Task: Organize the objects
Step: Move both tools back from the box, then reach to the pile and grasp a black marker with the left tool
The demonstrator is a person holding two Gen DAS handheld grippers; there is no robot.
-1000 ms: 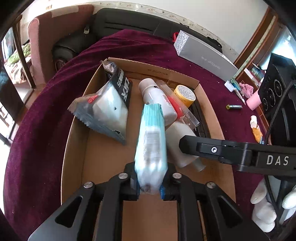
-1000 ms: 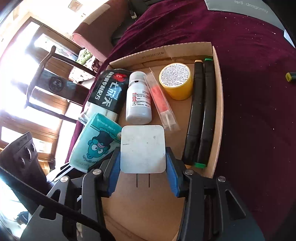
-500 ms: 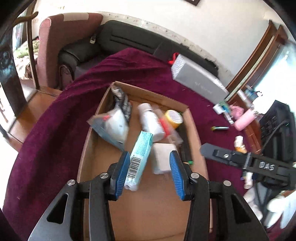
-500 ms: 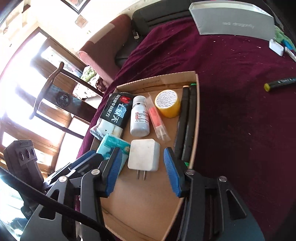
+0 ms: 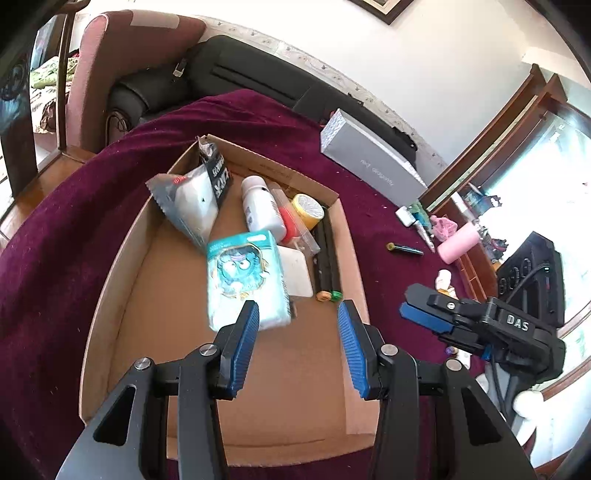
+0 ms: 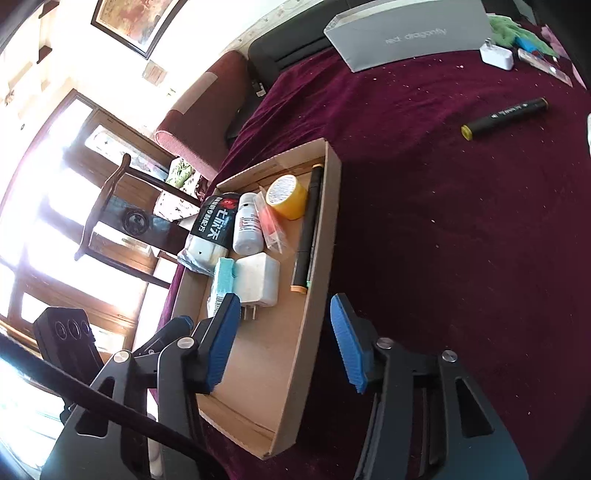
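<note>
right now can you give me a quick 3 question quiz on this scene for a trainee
1. True or false: the left gripper grips the tissue pack.
2. Which lies outside the cardboard box? A yellow tape roll B white charger C black marker
3. What lies against the box's right wall?

Key
1. False, nothing between its pads.
2. C
3. Two black markers.

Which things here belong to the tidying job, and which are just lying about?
Part of the job:
cardboard box
tissue pack
white charger
white bottle
yellow tape roll
black markers
foil packet
loose marker on the cloth, probably next
left gripper
right gripper

Lying about:
grey carton
pink cylinder
sofa
</note>
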